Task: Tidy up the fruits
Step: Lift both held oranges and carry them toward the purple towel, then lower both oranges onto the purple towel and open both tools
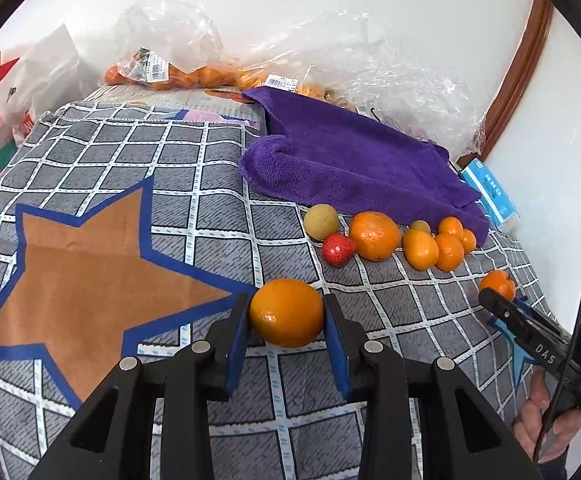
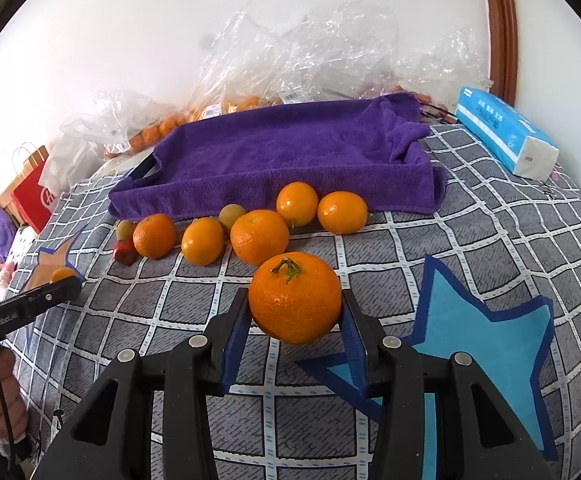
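Left gripper [image 1: 286,316] clamps a smooth orange [image 1: 286,313]; right gripper [image 2: 295,312] clamps a stemmed mandarin [image 2: 295,303].

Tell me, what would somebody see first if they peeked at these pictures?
Probably the two fruits being pinched: the left gripper clamps a smooth orange fruit, and the right gripper clamps a bumpy mandarin with a green stem. Behind them, a row of loose fruit lies along the front edge of a big purple towel.

Your two wrist views look down close along each gripper, both facing the purple towel [image 1: 354,160] and fruit row [image 2: 258,236].
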Motion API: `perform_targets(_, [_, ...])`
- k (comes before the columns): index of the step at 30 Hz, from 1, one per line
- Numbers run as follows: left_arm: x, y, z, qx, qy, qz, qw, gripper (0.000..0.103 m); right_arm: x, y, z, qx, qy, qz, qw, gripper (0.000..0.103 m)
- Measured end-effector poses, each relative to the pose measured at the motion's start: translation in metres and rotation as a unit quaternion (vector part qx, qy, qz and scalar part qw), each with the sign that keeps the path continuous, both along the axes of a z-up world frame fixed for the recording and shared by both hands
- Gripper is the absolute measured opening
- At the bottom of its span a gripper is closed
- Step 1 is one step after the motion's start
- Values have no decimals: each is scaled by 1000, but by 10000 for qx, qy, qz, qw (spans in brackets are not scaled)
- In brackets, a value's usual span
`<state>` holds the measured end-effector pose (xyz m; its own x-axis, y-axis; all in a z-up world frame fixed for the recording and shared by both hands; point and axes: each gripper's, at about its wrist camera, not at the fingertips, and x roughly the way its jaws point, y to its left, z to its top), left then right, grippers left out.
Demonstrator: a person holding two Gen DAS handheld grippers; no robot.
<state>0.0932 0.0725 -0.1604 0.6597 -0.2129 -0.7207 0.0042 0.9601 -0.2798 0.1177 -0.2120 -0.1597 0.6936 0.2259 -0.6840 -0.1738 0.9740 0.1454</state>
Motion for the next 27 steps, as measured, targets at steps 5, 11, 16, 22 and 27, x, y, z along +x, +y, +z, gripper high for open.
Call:
perform_targets(5, [-2,3,15,-4,-47,31,10000,33,-4,-2,2,41,44,-112,9999,43])
perform_targets(11, [-1,9,33,-84,-62,96,9999,34,-8,-2,16,202,-9,-209,9996,43])
perform_targets(16, [6,11,51,-64,-93,38,9999,34,-6,3,34,137,-119,-199,9996,43])
perform_targets(22, [16,8,76,-33,-244,-8,9997,34,0,4,60,321,-275,-298,9987,43])
perform_targets(27, [24,2,86,-63,-311,-73,9995,34,8,7,72,164,-326,-353,9987,43])
